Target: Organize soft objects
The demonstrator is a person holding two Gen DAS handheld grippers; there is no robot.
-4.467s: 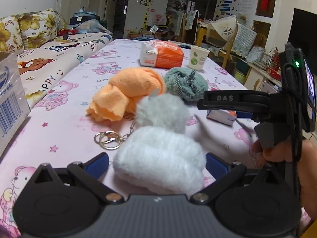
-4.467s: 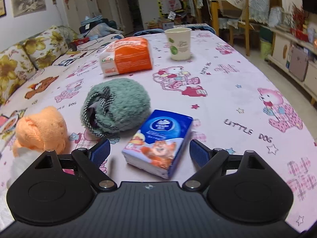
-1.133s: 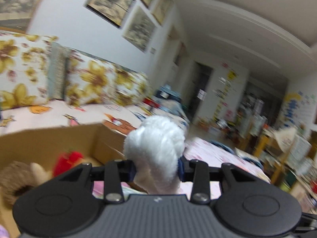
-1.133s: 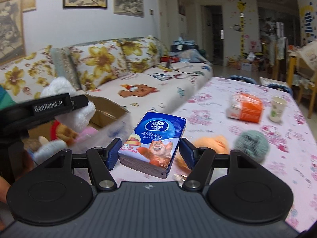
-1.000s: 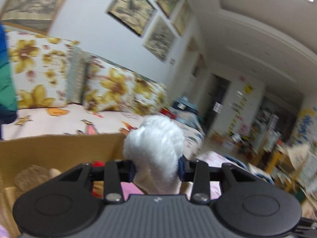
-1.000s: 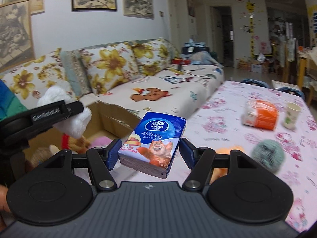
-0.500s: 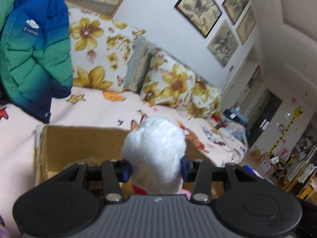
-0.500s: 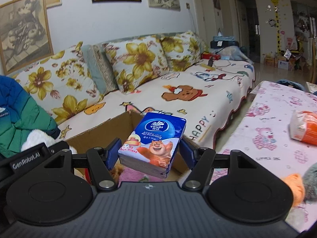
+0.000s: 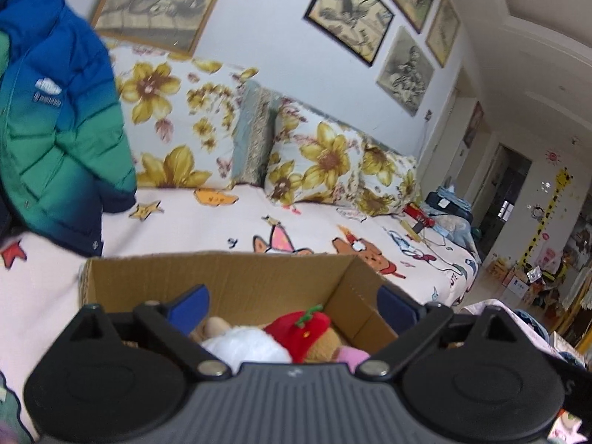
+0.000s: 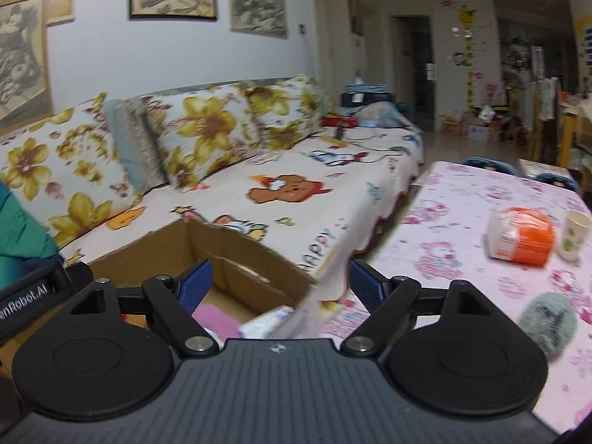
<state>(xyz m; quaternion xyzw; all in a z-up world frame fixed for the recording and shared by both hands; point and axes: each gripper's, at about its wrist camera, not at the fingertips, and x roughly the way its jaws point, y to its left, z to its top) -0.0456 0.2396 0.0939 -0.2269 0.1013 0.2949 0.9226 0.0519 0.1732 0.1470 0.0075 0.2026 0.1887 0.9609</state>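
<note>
Two views: both look over one sofa (image 9: 229, 222) and one open cardboard box (image 9: 222, 277) standing on it.
Sofa: three flowered cushions (image 9: 174, 122) along the back in each view; blue-green jacket (image 9: 55, 118) at the left end, mostly in the left wrist view.
Counter (image 10: 481, 244): right wrist view only; pink printed cloth, beside the sofa.
On counter: one orange-and-white packet (image 10: 520, 240), one paper cup (image 10: 572, 235) just beside it, one grey-green fluffy ball (image 10: 547, 323) nearer the camera, blurred.
Box contents, left wrist view: one white plush (image 9: 244, 346), one red plush piece (image 9: 299, 331) touching it, brown plush under that, a pink piece at the right.
Box contents, right wrist view: a pink item (image 10: 214, 320) and one pale tissue pack (image 10: 273, 322), blurred, at the near box edge.
Left claw (image 9: 292, 301): spread wide, nothing between the fingers; white plush lies in the box below the gap.
Right claw (image 10: 279, 283): spread wide, gripping nothing; tissue pack sits low between the fingers, clear of both.
</note>
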